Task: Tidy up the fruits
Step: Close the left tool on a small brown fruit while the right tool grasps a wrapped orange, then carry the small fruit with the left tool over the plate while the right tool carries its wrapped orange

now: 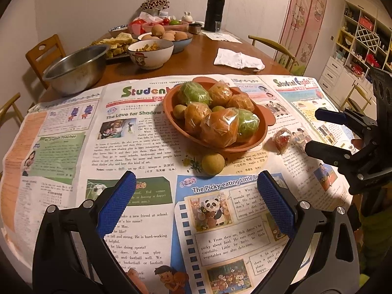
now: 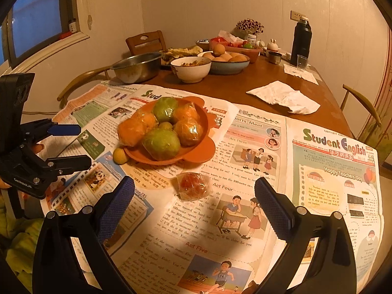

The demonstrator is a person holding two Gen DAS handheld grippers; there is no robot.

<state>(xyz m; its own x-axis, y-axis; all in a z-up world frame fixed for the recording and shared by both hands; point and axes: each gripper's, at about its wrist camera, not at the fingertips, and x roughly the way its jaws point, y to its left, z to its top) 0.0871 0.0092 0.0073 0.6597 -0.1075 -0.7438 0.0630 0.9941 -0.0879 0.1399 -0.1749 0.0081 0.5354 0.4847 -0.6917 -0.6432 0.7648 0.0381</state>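
L claw & R claw both spread wide, empty, hovering low over newspaper nr fruit plate.

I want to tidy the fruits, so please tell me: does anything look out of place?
Yes. Two fruits lie on the newspaper outside the orange bowl: a small round brown fruit touching its rim, and a wrapped red fruit apart from it. Both grippers are open.

Left gripper fingers spread wide, right gripper likewise — both empty
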